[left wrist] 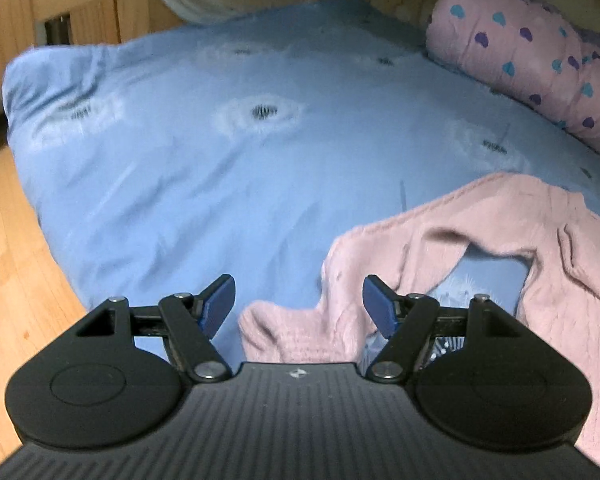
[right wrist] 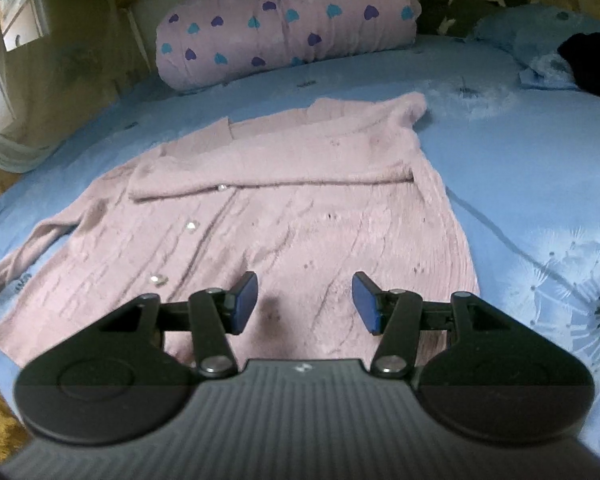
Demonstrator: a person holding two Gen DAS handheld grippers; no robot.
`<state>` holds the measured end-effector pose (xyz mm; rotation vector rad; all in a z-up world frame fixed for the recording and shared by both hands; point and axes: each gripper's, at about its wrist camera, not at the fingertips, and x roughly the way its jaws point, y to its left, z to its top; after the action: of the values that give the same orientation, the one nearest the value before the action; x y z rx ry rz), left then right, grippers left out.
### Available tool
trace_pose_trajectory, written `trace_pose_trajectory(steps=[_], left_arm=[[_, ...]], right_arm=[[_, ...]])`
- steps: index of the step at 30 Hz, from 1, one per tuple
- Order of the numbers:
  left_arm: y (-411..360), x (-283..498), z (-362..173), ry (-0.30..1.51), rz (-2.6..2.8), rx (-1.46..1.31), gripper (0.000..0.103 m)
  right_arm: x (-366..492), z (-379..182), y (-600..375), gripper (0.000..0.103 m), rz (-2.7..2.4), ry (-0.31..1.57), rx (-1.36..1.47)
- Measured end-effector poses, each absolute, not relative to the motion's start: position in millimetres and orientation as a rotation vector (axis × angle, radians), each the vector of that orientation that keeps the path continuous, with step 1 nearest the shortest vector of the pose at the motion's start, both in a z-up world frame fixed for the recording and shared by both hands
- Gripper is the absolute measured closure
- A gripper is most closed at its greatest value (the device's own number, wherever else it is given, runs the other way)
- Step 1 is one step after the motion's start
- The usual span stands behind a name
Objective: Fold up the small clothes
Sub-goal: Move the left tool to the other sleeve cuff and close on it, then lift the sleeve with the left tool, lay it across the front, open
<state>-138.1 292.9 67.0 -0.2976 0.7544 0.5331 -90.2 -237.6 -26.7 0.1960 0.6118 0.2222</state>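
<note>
A pink knitted cardigan with pearly buttons lies flat on the blue bedsheet. One sleeve is folded across its chest; the other sleeve trails off to the side. My right gripper hovers open above the cardigan's lower hem, its blue pads apart with nothing between them. In the left wrist view my left gripper stands open just above the cuff end of the loose sleeve, and its pads are not touching the knit.
A rolled pink quilt with purple and teal hearts lies along the far side of the bed. A dark garment sits on a blue pillow at the back right. Wooden floor and a wooden bed frame border the mattress.
</note>
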Motion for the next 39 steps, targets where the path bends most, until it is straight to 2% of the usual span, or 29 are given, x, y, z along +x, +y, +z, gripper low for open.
trace_pose_trajectory(steps=[12,21,22,23,26,28,39], left_arm=[[292.9,-108.9,24.1,0.778,0.547,-0.244,0.028],[292.5,-108.3,16.3,0.732,0.520,-0.223,0.029],[292.9,-108.4,16.5,0.730,0.514,-0.227,0.033],[293.3,-108.6,16.8,0.728,0.498,-0.233,0.043],[293.7,-108.9,19.8,0.723,0.454,-0.261,0.065],[295.4,-108.3,24.2,0.714,0.461,-0.268,0.070],[321.1,-98.5,94.8,0.546,0.593,-0.200,0.072]], right_arm=[[-91.0,-36.7,-230.4,0.047,0.215,0.593,0.146],[-91.7,-38.4,-226.4,0.045,0.214,0.585,0.121],[-91.8,-38.5,-226.0,0.044,0.214,0.584,0.117],[-91.7,-38.7,-225.4,0.044,0.214,0.584,0.115],[-91.0,-37.8,-224.5,0.043,0.212,0.585,0.112],[-90.4,-35.7,-223.5,0.041,0.213,0.592,0.112],[-69.2,7.7,-231.5,0.041,0.279,0.515,0.137]])
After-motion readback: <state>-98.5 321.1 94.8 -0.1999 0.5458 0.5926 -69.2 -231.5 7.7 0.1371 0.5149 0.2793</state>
